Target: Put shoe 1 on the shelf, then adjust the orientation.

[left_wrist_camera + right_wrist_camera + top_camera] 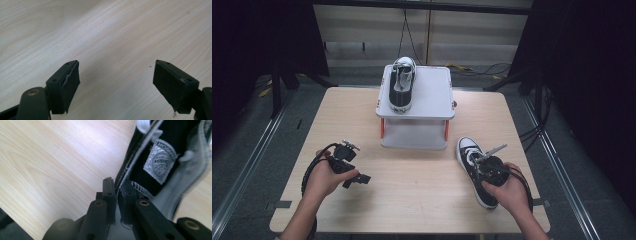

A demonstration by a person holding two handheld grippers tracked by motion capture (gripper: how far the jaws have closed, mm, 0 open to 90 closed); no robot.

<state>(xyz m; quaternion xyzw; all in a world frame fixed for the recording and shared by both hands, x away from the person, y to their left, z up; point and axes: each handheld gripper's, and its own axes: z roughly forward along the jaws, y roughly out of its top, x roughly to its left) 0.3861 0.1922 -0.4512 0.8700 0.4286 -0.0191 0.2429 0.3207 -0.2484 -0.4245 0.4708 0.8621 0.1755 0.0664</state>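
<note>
Pinching the collar of a black sneaker (160,162), the right gripper (117,192) has its jaws nearly together on the fabric edge. That shoe lies on the wooden table (412,200) near its right edge. Well apart to the left, the left gripper (116,80) hovers over bare wood, jaws spread wide and holding nothing. Behind, a second sneaker (402,85) sits atop a small grey shelf (432,95)
</note>
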